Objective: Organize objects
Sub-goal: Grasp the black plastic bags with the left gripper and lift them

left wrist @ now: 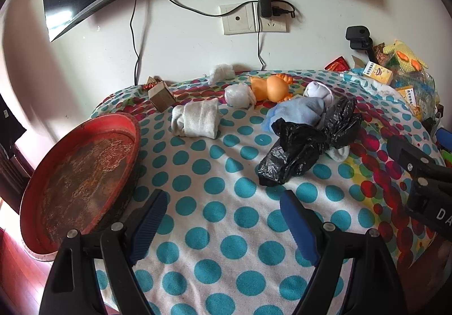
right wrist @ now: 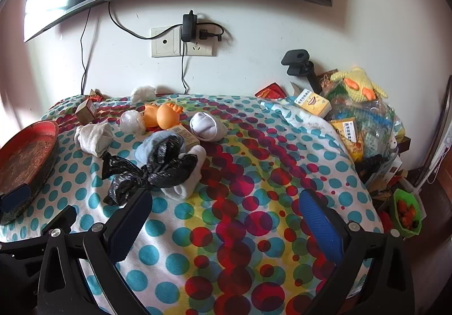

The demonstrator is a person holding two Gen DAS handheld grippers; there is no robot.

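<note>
A crumpled black plastic bag (left wrist: pixel 306 142) (right wrist: pixel 147 171) lies mid-table on the dotted cloth (left wrist: pixel 220 196) (right wrist: pixel 254 202), over a blue cloth (left wrist: pixel 296 111) and a white sock (right wrist: pixel 188 185). A rolled grey sock (left wrist: pixel 196 117) (right wrist: pixel 93 137), an orange rubber duck (left wrist: pixel 271 87) (right wrist: pixel 163 116), a clear plastic ball (left wrist: pixel 238 94) (right wrist: pixel 131 121) and a white sock ball (left wrist: pixel 317 90) (right wrist: pixel 207 126) lie behind. A worn red tray (left wrist: pixel 82 174) (right wrist: pixel 25 151) stands at the left. My left gripper (left wrist: pixel 223 219) is open and empty, near the tray. My right gripper (right wrist: pixel 226 219) is open and empty, just right of the bag.
A small cardboard box (left wrist: pixel 161 94) (right wrist: pixel 84 111) sits at the back left. A heap of packets, yellow boxes (right wrist: pixel 312 103) and a knitted yellow toy (right wrist: pixel 358 86) fills the right side. A green bowl of strawberries (right wrist: pixel 406 210) stands at the right edge. A wall socket (right wrist: pixel 183 44) and cables hang behind.
</note>
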